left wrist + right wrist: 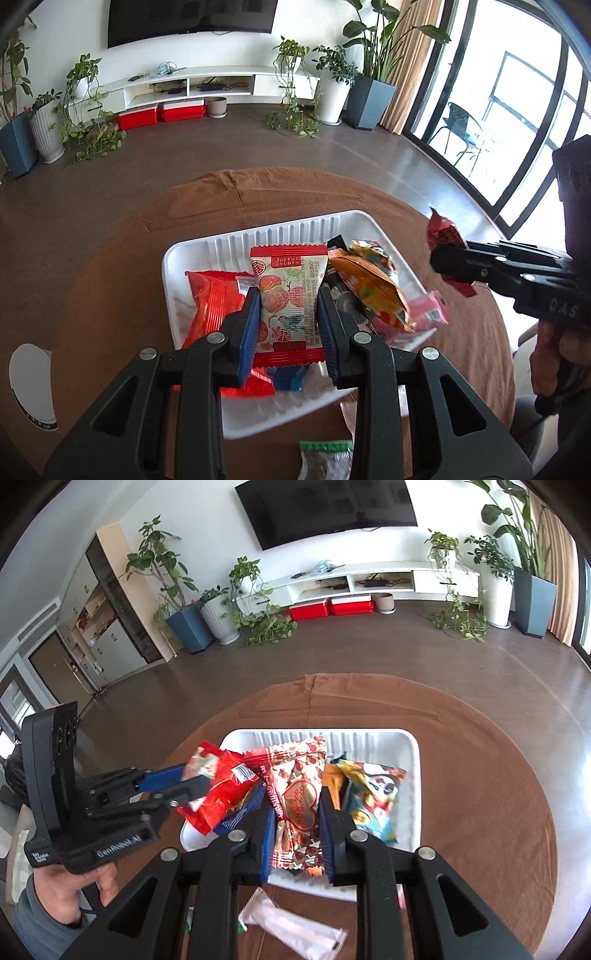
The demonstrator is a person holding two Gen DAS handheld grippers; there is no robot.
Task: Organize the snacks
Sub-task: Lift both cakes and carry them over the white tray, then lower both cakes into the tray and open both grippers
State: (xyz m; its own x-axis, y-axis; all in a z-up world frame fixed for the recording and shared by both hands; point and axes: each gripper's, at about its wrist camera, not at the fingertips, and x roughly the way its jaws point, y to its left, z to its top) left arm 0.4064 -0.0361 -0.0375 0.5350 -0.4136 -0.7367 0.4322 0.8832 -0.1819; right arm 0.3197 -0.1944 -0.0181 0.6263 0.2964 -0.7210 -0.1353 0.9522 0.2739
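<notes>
The left tongs (287,317) are clamped on a flat white snack packet with red crimped ends and lychee pictures (286,295), held above the white ribbed plastic tray (295,229). Its top band reads "Joyful events"; the smaller print down its side is too fine to read, and its lower edge is cut off behind the blue pads (248,325).

The right tongs (297,825) are clamped on a red and white snack packet printed with a heart and strawberries (299,797), also over the tray. Its lettering is not legible, and its bottom end sits behind the tongs' frame.

In the tray lie a shiny red packet (210,302), an orange and yellow packet (369,288) and a pink packet (428,314), each partly covered by a neighbour or by the tongs. A blue wrapper (288,376) shows only a corner.

On the brown-clothed round bench (480,775), near the tray's front edge, lie a white sachet (295,926), blurred, and a green-topped packet (325,458) cut off by the frame. The other tool's body reads "GenRobot.AI" in the right wrist view and "DAS" in the left.
</notes>
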